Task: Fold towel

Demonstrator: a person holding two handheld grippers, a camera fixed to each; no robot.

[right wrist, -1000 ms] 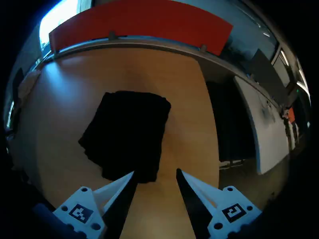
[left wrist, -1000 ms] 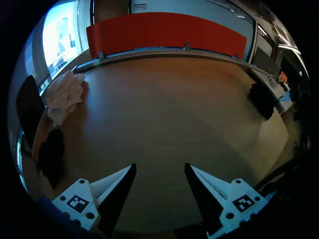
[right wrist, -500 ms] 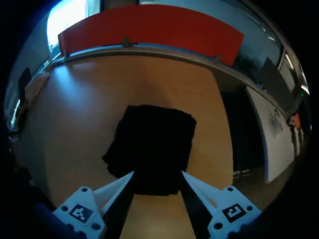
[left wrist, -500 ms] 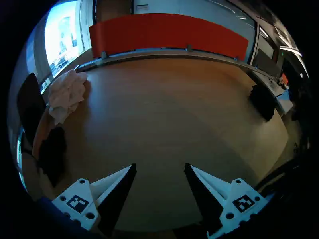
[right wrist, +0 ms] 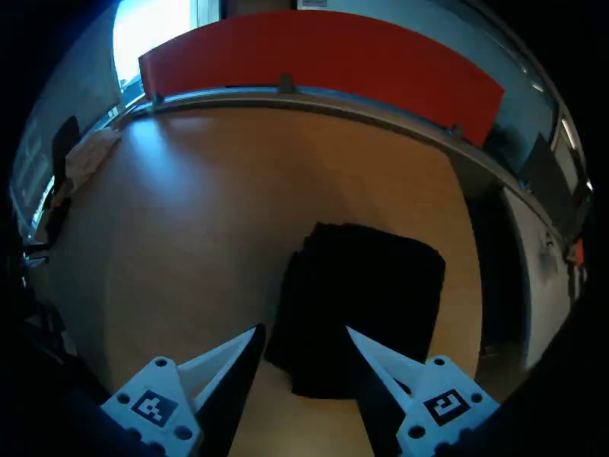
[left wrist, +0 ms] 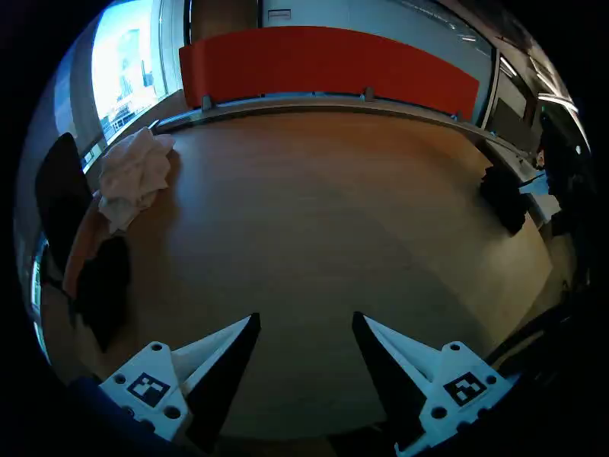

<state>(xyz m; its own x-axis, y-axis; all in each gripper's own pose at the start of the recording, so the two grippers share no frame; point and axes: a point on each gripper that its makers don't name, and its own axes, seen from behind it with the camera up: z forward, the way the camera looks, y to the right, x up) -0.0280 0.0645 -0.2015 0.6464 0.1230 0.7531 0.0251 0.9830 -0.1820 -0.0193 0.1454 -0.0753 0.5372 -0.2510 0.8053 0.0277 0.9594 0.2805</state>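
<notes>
Black towel lies folded flat near the right edge of the desk; too dark to read its layers. Right tongs spread at its near edge, one finger covering part; contact unclear. Left tongs spread over desk wood. Pale crumpled cloth far left; dark shape nearby, unidentifiable.

In the left gripper view the middle of the broad brown wooden counter lies bare, open straight ahead up to the long red upright panel walling its far edge. Its left side is hemmed by a crumpled pale cloth heap at the far corner and a dark cloth lump on the nearer edge. In the right gripper view a flat folded black towel covers the near right, with the left half free.
</notes>
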